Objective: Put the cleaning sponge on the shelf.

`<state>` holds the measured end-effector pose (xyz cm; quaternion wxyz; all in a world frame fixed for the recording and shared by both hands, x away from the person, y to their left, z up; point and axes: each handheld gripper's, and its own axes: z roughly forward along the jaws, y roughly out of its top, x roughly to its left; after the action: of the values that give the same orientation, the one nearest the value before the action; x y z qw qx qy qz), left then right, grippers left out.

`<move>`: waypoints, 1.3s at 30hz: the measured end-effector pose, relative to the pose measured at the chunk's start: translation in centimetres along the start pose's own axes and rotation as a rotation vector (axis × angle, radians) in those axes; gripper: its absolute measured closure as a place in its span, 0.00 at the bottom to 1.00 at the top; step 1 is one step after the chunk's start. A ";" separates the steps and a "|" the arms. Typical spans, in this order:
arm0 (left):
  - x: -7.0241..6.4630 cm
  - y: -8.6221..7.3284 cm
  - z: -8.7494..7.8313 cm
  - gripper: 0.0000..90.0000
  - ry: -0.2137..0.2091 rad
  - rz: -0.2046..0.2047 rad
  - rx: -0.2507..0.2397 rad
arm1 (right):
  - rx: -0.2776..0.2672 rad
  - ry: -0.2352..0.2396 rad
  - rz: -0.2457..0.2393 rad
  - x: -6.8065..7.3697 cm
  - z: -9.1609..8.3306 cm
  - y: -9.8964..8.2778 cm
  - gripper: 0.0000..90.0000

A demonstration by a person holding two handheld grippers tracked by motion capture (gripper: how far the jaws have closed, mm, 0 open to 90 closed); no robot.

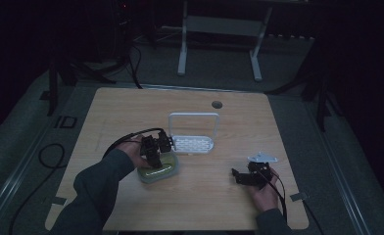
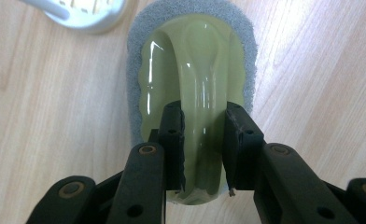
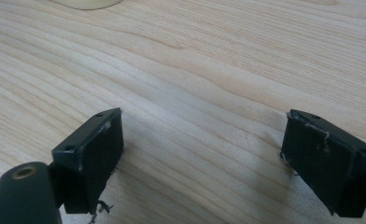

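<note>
Dim room, wooden worktop (image 1: 131, 105): left hand-held gripper (image 2: 202, 140) clamps scrubber (image 2: 195, 70) handle near front-left edge; right hand-held gripper (image 3: 200, 158) wide, empty. Next, prob. lifting w/ steady grip.

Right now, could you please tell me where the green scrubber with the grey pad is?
In the high view, the green plastic scrubber with the grey pad lies left of table centre, just in front of the white rack, its handle clamped in the left tongs.

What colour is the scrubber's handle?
Pale yellow-green, glossy; the handle shows best in the left gripper view.
</note>
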<state>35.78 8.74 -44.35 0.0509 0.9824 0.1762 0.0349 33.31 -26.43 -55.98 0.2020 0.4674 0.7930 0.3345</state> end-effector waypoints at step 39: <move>-0.4 2.1 -1.6 0.80 0.176 0.144 -0.158 | 0.000 0.000 -0.001 0.0 0.0 0.0 0.14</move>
<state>36.04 6.78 -42.54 0.1096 0.9786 0.1060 0.1383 33.31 -26.44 -55.98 0.2021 0.4672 0.7930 0.3346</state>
